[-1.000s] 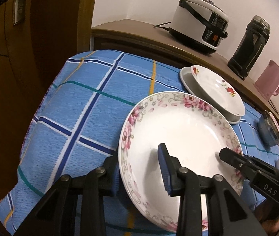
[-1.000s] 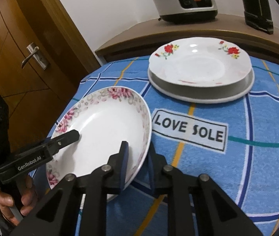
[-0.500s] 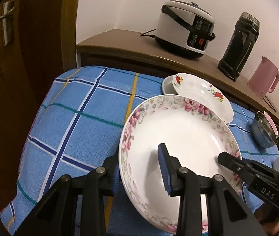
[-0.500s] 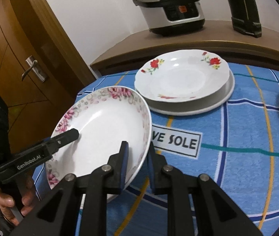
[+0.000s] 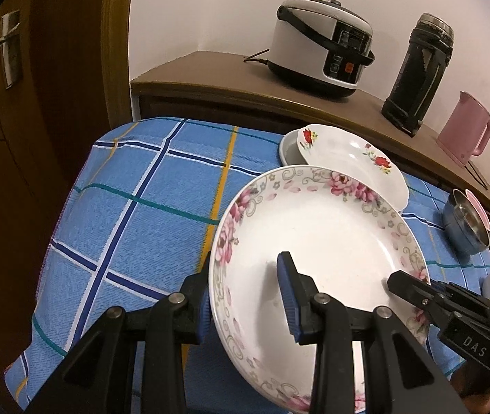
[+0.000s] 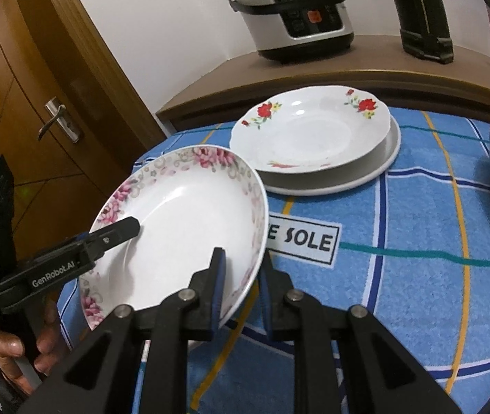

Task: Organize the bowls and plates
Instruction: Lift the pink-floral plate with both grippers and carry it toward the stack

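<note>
A white plate with a pink floral rim [image 5: 317, 241] [image 6: 182, 227] is held above the blue checked tablecloth [image 5: 148, 207] by both grippers. My left gripper [image 5: 245, 296] is shut on its left rim, and it also shows in the right wrist view [image 6: 120, 231]. My right gripper [image 6: 241, 286] is shut on its right rim, and it also shows in the left wrist view [image 5: 403, 281]. Farther back a red-flowered plate [image 6: 310, 138] [image 5: 351, 158] rests on a plain white plate [image 6: 382, 165].
A steel bowl with a pink lid [image 5: 467, 224] sits at the table's right. A rice cooker [image 5: 320, 41], a black flask [image 5: 417, 72] and a pink kettle [image 5: 465, 127] stand on the wooden counter behind. A wooden door [image 6: 31, 103] is at the left.
Both grippers have lifted the floral plate higher and carried it toward the stacked plates; the table looks lower and the counter items fuller in view.
</note>
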